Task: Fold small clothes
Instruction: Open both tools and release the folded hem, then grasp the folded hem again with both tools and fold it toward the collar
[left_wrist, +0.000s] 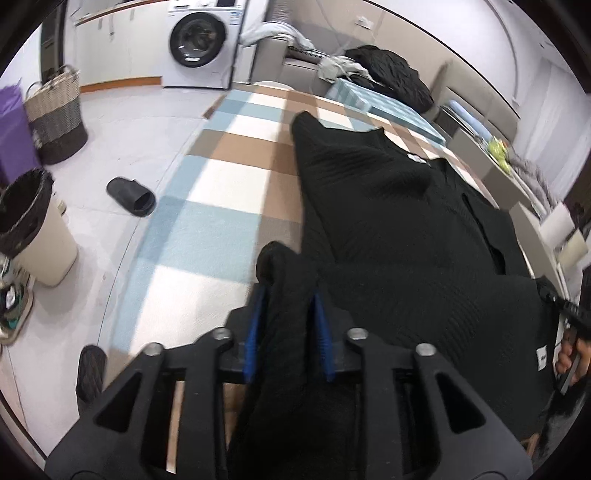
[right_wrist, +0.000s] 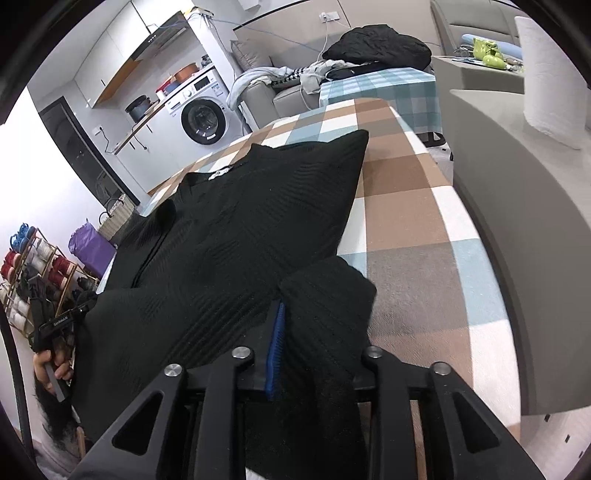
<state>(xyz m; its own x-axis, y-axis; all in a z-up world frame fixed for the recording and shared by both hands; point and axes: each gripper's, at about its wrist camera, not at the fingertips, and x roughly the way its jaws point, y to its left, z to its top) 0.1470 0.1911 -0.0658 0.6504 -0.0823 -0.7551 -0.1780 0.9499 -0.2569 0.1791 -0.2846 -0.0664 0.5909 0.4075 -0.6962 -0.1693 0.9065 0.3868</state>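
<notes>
A black ribbed knit top (left_wrist: 388, 206) lies spread on a table with a brown, blue and white checked cloth (left_wrist: 221, 192), its neck label facing away from me. In the left wrist view my left gripper (left_wrist: 288, 299) is shut on a bunched near corner of the top, with fabric filling the gap between the blue pads (left_wrist: 254, 332). In the right wrist view my right gripper (right_wrist: 317, 314) holds the other near corner of the top (right_wrist: 240, 229). One blue pad (right_wrist: 277, 350) shows there and fabric hides the other. A hand holds each tool at the frame edge.
A washing machine (left_wrist: 197, 40) stands at the back, with a wicker basket (left_wrist: 55, 114), a lined bin (left_wrist: 33, 229) and a black slipper (left_wrist: 131, 195) on the floor to the left. A grey sofa (right_wrist: 517, 221) borders the table on the right. A heap of dark clothes (right_wrist: 376, 48) lies beyond.
</notes>
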